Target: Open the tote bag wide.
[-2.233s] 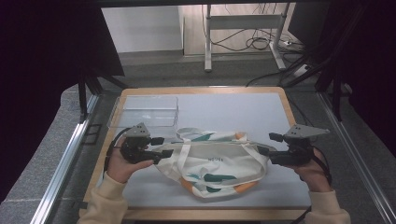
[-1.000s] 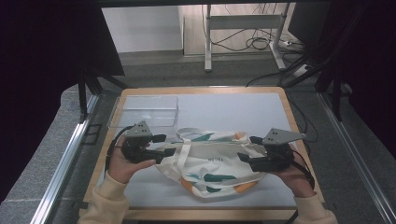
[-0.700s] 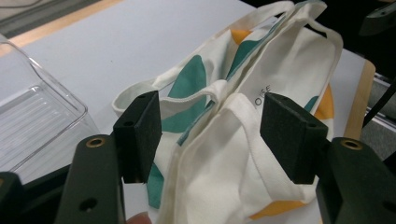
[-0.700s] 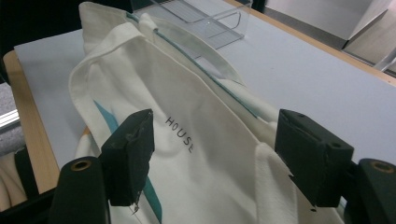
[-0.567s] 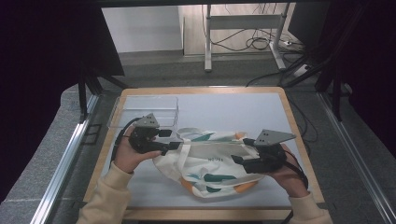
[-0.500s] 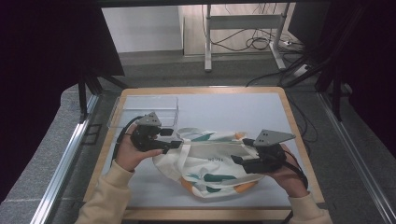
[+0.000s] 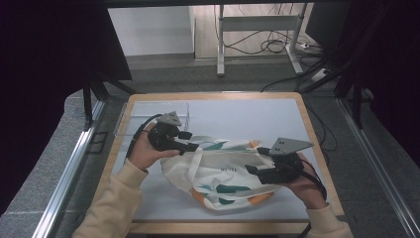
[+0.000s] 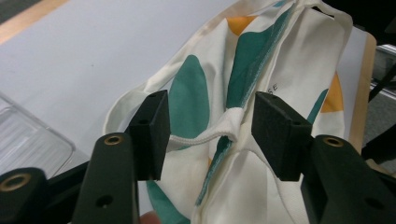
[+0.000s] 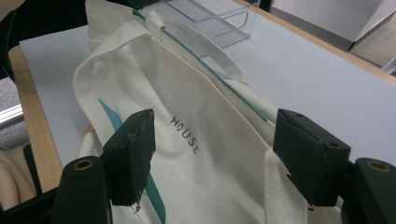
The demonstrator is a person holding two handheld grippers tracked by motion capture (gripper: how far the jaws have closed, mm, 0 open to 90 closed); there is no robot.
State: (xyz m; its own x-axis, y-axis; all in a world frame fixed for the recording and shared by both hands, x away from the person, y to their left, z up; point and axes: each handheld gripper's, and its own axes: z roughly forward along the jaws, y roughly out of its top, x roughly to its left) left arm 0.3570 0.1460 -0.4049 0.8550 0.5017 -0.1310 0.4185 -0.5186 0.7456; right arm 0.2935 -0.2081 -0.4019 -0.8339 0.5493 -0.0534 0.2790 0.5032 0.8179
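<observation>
One cream cloth tote bag printed with green and orange shapes (image 7: pixel 223 173) lies crumpled on the pale grey table top (image 7: pixel 247 114), toward the near half and roughly mid-width, with two black hand-held grippers at its two ends. The left gripper (image 7: pixel 190 144) sits at the bag's far left corner; in the left gripper view its jaws stand apart on either side of one cream strap (image 8: pixel 205 136), which crosses the gap between them, and they have just been closing without yet pressing on it. The right gripper (image 7: pixel 251 170) rests over the bag's right end; in the right gripper view its jaws are spread wide with the bag's printed panel (image 9: pixel 187 154) between them, the pads not clamped. One clear plastic box (image 7: pixel 163 111) stands at the far left corner of the table, just behind the left gripper. The light wooden rim (image 7: pixel 312 134) frames the table; the far right stretch of the top lies bare, well apart from the bag.
</observation>
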